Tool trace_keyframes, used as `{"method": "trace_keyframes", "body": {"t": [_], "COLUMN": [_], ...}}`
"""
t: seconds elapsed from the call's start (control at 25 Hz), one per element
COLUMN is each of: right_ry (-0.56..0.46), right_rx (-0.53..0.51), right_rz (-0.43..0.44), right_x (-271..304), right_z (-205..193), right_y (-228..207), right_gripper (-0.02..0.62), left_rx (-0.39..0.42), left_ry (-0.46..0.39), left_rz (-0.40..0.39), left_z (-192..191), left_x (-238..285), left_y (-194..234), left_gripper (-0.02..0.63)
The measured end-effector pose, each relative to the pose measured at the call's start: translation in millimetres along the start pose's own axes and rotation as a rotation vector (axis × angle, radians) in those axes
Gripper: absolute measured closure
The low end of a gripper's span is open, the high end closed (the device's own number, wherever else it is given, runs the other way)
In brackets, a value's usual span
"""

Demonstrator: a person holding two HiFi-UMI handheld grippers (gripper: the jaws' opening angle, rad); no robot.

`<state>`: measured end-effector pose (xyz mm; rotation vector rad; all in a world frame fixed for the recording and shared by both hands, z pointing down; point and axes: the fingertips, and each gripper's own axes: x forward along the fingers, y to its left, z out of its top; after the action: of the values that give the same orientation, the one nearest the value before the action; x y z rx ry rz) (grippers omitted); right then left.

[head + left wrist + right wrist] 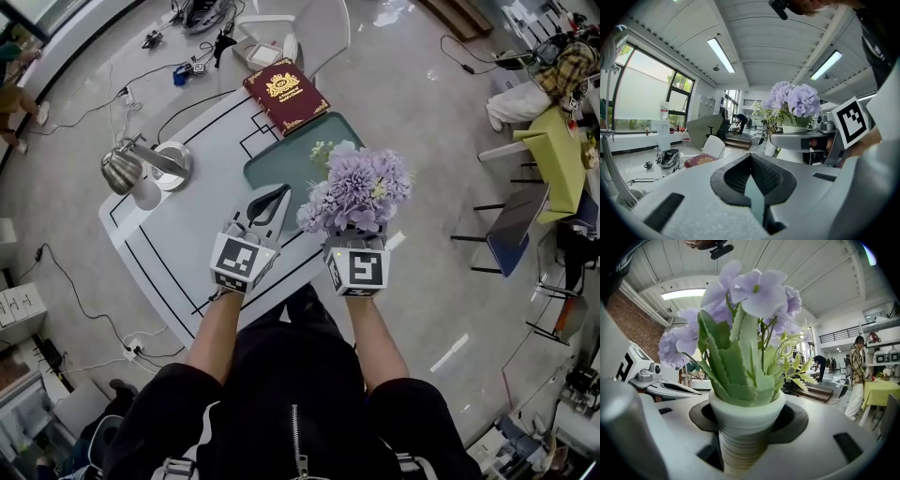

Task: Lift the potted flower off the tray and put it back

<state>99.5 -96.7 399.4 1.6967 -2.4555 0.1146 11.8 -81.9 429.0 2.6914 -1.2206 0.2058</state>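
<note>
The potted flower [359,190], purple blooms in a ribbed white pot [744,427], sits between the jaws of my right gripper [354,231], which is shut on the pot just below its rim. It is held over the near right corner of the dark green tray [279,161]. The blooms hide the pot's base, so I cannot tell whether it touches the tray. My left gripper [273,201] is beside it on the left, over the tray's near edge, shut with nothing in it. In the left gripper view its pads [740,176] meet at the tips.
A red book [286,95] lies at the table's far corner beyond the tray. A metal desk lamp [141,169] stands on the table's [187,234] left side. Cables and gear lie on the floor behind; chairs and a yellow-green table [553,155] are at the right.
</note>
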Motion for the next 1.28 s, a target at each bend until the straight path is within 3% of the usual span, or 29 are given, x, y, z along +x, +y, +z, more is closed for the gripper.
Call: {"method": "trace_keyframes", "body": {"t": [0.48, 1.28], "right_ry": [-0.003, -0.003], "right_rx": [0.033, -0.001], "right_rz": [0.014, 0.065], "right_x": [19.3, 95.4], "right_z": [-13.3, -49.8], "right_y": [-4.7, -4.4], "right_gripper": [0.354, 0.353], "left_rx": [-0.029, -0.094], "left_ry": [0.029, 0.085], "left_rz": [0.052, 0.175], "left_z": [-17.6, -50.2], "left_x": [-9.4, -26.7], "left_y": [21.0, 75.0], "left_gripper": [0.601, 0.601]}}
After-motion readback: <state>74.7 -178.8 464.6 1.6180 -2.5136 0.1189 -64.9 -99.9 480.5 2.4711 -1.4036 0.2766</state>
